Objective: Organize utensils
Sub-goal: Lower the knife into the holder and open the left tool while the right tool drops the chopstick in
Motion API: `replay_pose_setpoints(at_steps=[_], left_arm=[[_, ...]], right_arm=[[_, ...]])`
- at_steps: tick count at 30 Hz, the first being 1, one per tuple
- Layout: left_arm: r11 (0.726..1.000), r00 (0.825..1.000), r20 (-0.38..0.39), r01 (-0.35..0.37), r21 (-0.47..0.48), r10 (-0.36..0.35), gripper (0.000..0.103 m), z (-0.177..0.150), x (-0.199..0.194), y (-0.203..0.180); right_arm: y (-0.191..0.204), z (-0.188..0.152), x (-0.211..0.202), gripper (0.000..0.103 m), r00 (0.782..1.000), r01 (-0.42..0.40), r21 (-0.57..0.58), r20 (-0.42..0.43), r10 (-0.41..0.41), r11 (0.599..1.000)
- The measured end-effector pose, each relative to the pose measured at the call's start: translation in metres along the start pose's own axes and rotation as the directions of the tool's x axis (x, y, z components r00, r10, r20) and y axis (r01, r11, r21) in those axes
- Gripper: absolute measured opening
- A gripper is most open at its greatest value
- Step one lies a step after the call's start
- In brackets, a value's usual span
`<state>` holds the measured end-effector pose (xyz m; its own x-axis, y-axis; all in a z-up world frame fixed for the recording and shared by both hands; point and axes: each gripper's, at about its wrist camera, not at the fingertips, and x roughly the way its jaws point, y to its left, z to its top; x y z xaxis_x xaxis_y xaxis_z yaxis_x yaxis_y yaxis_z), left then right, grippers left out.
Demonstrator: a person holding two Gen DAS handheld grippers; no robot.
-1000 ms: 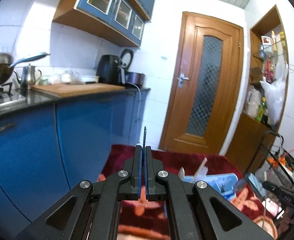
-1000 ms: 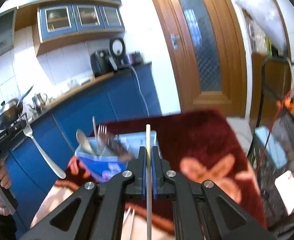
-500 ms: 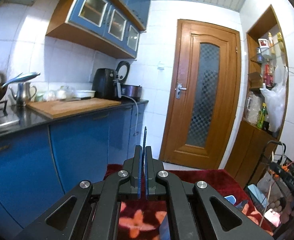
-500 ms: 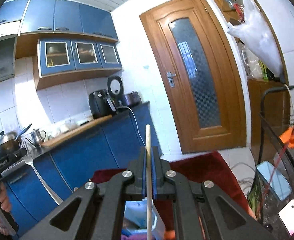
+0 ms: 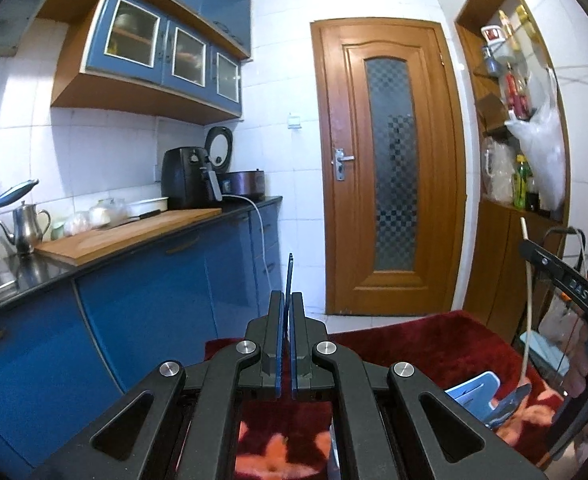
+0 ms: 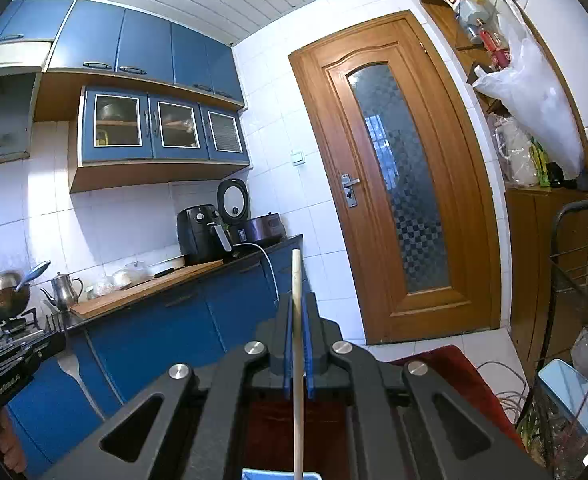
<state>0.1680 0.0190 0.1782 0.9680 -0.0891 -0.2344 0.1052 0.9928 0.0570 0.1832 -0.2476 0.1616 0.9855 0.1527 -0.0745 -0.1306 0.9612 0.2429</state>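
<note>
Both grippers have swung up from the red cloth (image 5: 434, 344) toward the door (image 5: 390, 168) at twelve o'clock. The left gripper (image 5: 289, 320) is clamped on a fork (image 6: 72, 364), the right gripper (image 6: 297, 336) on a chopstick (image 6: 296, 320). The blue holder (image 5: 474, 394) sits at five o'clock, so both probably still need dropping in.

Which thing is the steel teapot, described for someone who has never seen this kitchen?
Follow the black countertop under the blue wall cabinets toward the stove end. Just past the wooden cutting board stands the small teapot: shiny steel, curved spout, unlike the lidded pan beside it.
</note>
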Motion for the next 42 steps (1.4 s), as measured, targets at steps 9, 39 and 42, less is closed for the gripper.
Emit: replay_pose_setpoints(at_steps=[9,39,42], left_arm=[[1.000,0.998,-0.049,0.029,-0.010,-0.029,0.002,-0.023,0.025,-0.013],[0.983,0.961,-0.208,0.179,-0.042,-0.184,0.024,-0.050,0.024,-0.052],[0.982,0.960,-0.210,0.180,-0.055,-0.187,0.024,-0.049,0.016,-0.050]], right_arm=[[0.010,-0.024,0.018,0.006,1.000,-0.022,-0.050,-0.021,0.021,0.999],[0.005,-0.049,-0.015,0.036,0.951,-0.122,-0.026,-0.291,0.109,0.992],[0.009,-0.044,-0.024,0.036,0.956,-0.110,-0.044,-0.277,0.094,0.993]])
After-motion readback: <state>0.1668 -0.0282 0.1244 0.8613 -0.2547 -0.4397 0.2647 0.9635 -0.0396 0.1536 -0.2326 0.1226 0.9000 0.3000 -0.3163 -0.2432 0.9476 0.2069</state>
